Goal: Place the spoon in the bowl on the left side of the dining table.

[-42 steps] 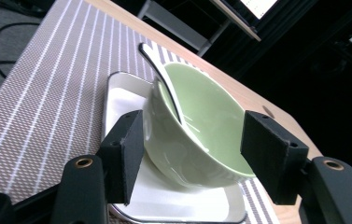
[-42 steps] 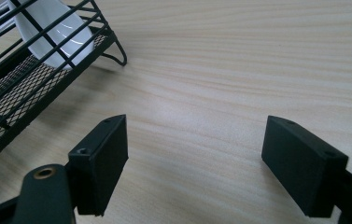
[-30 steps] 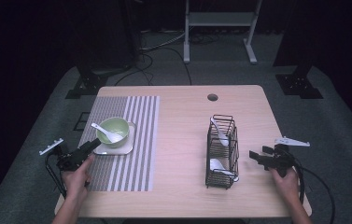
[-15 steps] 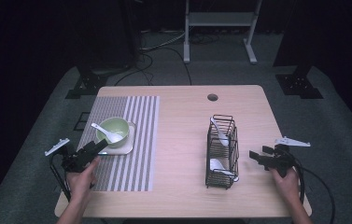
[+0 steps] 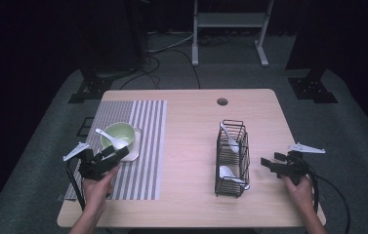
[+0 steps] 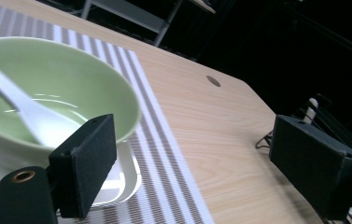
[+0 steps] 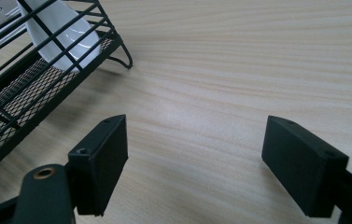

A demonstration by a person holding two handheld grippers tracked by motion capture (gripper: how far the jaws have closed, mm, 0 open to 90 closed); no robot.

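While the high view places the left gripper [image 5: 118,153] just beside the green bowl [image 5: 121,135], jaws just opening and empty, the left gripper view shows a white spoon [image 6: 22,106] lying inside that bowl. Right gripper [image 5: 268,164]: far across from the bowl, beside the wire rack [image 5: 232,157], jaws apart, empty.

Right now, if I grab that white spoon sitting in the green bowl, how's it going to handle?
The white spoon looks glossy and glazed, so it may slip between the pads. It seems rigid and probably ceramic, so likely to chip if dropped. It leans loosely on the rim of the green bowl, so a nudge could slide or pivot it, and might shift the bowl on its white plate.
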